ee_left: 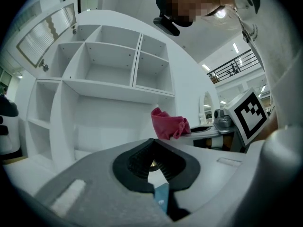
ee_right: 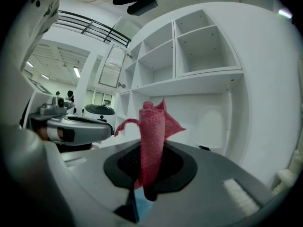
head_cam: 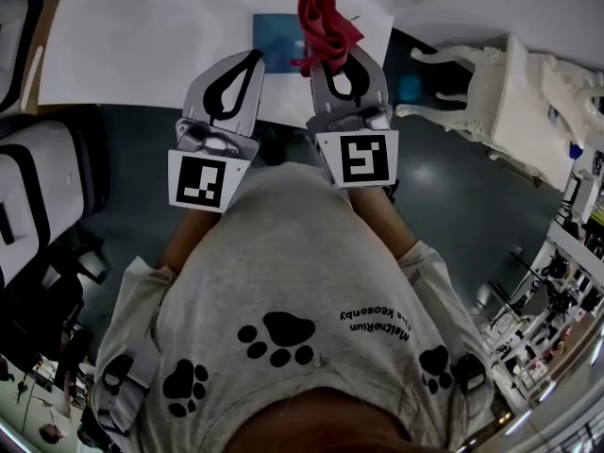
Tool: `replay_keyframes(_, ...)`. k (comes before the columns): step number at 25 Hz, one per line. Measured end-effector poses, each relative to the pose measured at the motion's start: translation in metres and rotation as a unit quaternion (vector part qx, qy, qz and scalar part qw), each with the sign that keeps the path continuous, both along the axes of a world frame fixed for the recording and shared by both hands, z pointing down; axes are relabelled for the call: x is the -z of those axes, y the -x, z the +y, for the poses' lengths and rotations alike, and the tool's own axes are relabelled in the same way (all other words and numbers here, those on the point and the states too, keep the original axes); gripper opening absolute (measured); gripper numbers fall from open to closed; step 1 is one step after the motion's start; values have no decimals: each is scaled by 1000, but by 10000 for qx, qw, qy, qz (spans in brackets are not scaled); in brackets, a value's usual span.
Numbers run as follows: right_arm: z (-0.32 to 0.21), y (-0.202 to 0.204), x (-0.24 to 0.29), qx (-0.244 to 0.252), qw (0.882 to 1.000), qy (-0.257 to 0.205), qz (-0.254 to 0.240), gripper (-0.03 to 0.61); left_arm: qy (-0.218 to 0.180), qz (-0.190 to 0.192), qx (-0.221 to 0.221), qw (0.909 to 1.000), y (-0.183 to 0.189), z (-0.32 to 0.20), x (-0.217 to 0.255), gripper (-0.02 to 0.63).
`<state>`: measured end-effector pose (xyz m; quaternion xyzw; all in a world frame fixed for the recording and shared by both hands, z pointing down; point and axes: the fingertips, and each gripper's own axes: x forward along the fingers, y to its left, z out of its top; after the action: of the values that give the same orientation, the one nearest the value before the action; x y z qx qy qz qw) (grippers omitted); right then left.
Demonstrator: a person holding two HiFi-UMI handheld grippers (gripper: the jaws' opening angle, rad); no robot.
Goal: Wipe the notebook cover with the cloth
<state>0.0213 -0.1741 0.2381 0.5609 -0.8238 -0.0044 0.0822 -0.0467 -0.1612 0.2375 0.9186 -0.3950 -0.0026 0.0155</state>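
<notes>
Notebook (head_cam: 276,41) lies flat on the tabletop (head_cam: 142,55), just ahead of both grippers. The right gripper (head_cam: 332,64) clamps the cloth (head_cam: 321,9) upright above it. The left gripper (head_cam: 247,64) is closed and empty. For an even wipe, lower the cloth until it spreads flat on the cover.

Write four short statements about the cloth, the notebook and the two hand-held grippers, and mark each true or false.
1. The right hand-held gripper holds the red cloth. True.
2. The left hand-held gripper grips the notebook. False: its jaws are together on nothing.
3. The blue notebook lies on the white table. True.
4. The cloth lies spread flat on the notebook. False: it sticks out bunched from the right hand-held gripper's jaws.
</notes>
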Motion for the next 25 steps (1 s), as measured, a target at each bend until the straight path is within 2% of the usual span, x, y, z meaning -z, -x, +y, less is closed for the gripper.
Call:
replay_keyframes(5,-13,0,-16,185,9995,155,200,49,142,-19,-125,9998,-5,-5,-19,-3)
replay_keyframes(13,-32,0,-51,692,9955,400,518,48,411,-159,-38,9990,-17,-20,-56,-3)
replay_keyframes(19,-37,12,-81,1055,9892,641,793,49,674,-308,38,9972,-11,-20,-89,-3)
replay_keyframes(25,-50,12,-107,1282,9851,756,863,48,709,-329,112,9969,-14,-29,-116,-3)
